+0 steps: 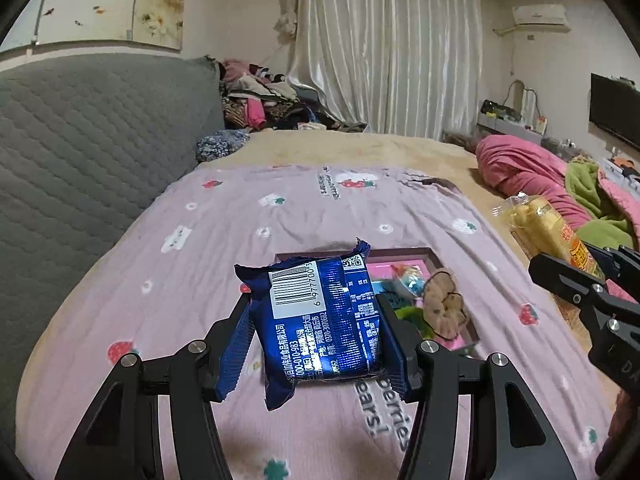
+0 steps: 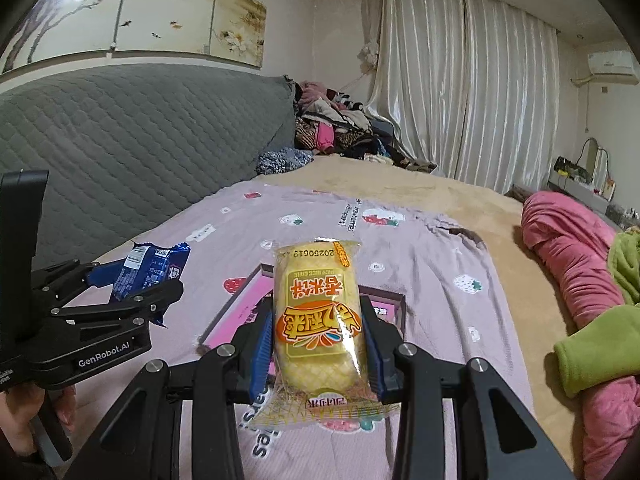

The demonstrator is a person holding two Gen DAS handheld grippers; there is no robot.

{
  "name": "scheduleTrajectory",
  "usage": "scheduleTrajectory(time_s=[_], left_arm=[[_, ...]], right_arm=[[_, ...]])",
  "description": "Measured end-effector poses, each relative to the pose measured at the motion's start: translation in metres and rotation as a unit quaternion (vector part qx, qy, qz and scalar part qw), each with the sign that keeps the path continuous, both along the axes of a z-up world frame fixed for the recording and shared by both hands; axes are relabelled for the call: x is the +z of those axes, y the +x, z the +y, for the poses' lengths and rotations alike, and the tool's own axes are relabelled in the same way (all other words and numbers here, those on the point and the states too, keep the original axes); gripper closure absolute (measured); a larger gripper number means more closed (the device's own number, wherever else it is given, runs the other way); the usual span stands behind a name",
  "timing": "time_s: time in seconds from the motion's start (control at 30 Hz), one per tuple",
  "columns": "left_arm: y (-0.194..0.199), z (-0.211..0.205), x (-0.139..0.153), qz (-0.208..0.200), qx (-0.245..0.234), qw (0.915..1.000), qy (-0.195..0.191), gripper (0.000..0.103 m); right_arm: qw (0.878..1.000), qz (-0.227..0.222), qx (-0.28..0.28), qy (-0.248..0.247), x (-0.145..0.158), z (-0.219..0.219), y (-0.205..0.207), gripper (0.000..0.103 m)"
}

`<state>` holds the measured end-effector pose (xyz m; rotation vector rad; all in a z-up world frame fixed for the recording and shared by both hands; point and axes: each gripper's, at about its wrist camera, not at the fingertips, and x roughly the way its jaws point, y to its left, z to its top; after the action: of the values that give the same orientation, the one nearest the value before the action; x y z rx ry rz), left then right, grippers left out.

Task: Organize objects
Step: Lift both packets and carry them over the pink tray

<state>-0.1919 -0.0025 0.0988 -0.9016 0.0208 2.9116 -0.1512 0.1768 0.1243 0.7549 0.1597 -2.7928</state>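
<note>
— Snack packets are what I'm handling: my left gripper (image 1: 316,336) is clamped on a blue foil packet (image 1: 320,320), glossy and crinkled, squarish and puffy, with saw-tooth sealed ends and a white barcode panel facing up.

— And your right side?

— My right gripper (image 2: 318,344) pinches a yellow rice-cake packet (image 2: 318,320) between its blue pads (image 2: 260,348). It is clear film, long and rounded, with a waffle-textured pale cake showing through and an orange label with red print.

— Where are they sitting?

— Both are held in the air above the bed, over a shallow pink tray (image 2: 236,312) with a dark rim, rectangular, lying on a lilac strawberry-print sheet (image 1: 200,240) that looks like soft, wrinkled cotton.

— Anything in the tray?

— From the left wrist view I see a brown fuzzy scrunchie (image 1: 444,304) and small coloured wrappers I can't make out. Behind it is a grey quilted headboard (image 1: 80,152).
</note>
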Motion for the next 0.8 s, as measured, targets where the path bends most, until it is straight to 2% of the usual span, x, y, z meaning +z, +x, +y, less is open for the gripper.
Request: scheduleTrajectory(time_s=[0.23,0.33,0.43,0.53,0.8], left_arm=[[-0.055,0.002,-0.051,-0.022,-0.007,0.9997,0.002,0.043],[-0.07,0.003,-0.075,-0.031,-0.003,0.9995,0.007,0.043],[-0.081,0.002,-0.099,-0.041,-0.006,0.9987,0.031,0.043],[-0.092,0.004,-0.119,-0.048,-0.004,0.9986,0.022,0.043],[-0.108,0.002,-0.142,-0.053,-0.002,0.9984,0.021,0.043]], right_arm=[[1.0,-0.022,-0.007,-0.016,-0.039,0.002,-0.046,0.063],[0.999,-0.033,-0.008,-0.02,-0.057,0.001,-0.063,0.063],[0.999,-0.042,-0.01,-0.016,-0.078,-0.003,-0.079,0.063],[0.999,-0.051,-0.01,-0.009,-0.093,-0.006,-0.088,0.063],[0.997,-0.073,-0.017,-0.008,-0.132,-0.01,-0.104,0.063]])
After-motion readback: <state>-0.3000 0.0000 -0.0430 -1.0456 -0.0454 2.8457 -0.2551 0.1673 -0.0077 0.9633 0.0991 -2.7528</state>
